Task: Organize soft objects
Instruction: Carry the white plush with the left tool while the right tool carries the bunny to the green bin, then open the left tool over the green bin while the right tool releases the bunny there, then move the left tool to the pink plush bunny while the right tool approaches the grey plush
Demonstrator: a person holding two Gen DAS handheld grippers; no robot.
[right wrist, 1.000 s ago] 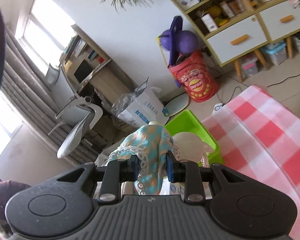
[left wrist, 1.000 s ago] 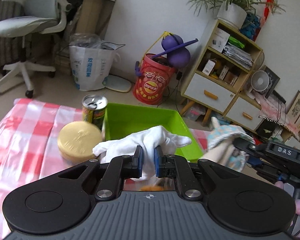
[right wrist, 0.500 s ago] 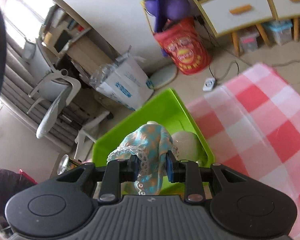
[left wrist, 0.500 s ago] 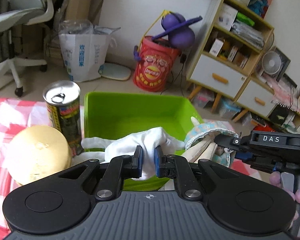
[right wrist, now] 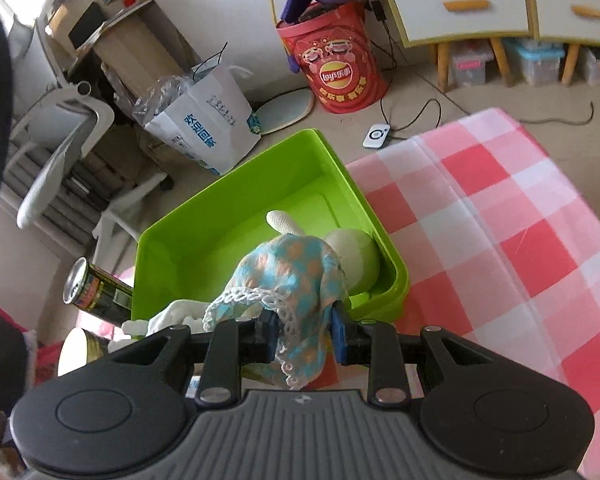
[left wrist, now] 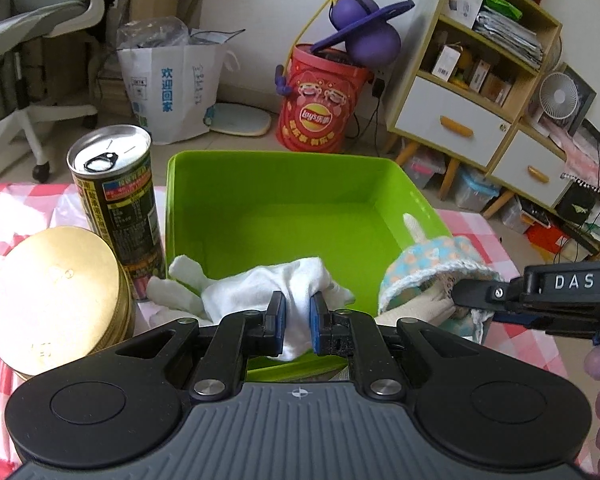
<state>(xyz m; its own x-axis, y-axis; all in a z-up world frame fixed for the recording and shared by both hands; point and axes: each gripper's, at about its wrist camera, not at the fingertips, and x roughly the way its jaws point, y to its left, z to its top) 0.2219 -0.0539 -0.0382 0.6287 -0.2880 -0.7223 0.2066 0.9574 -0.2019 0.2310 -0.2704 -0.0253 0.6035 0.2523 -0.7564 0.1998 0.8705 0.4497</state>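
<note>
My left gripper is shut on a white glove and holds it over the near rim of the green bin. My right gripper is shut on a cream stuffed doll in a blue-and-orange dress; its head hangs inside the bin at its right side. In the left wrist view the doll and the right gripper sit at the bin's right near corner. The glove also shows in the right wrist view.
A tall dark can stands left of the bin, with a round gold tin in front of it. The table has a red-and-white checked cloth. On the floor beyond are a red bucket, a paper bag, and a shelf unit.
Both grippers moved forward and down toward the bin. The glove now hangs over the bin's near rim and the doll's head has dropped inside the bin.
</note>
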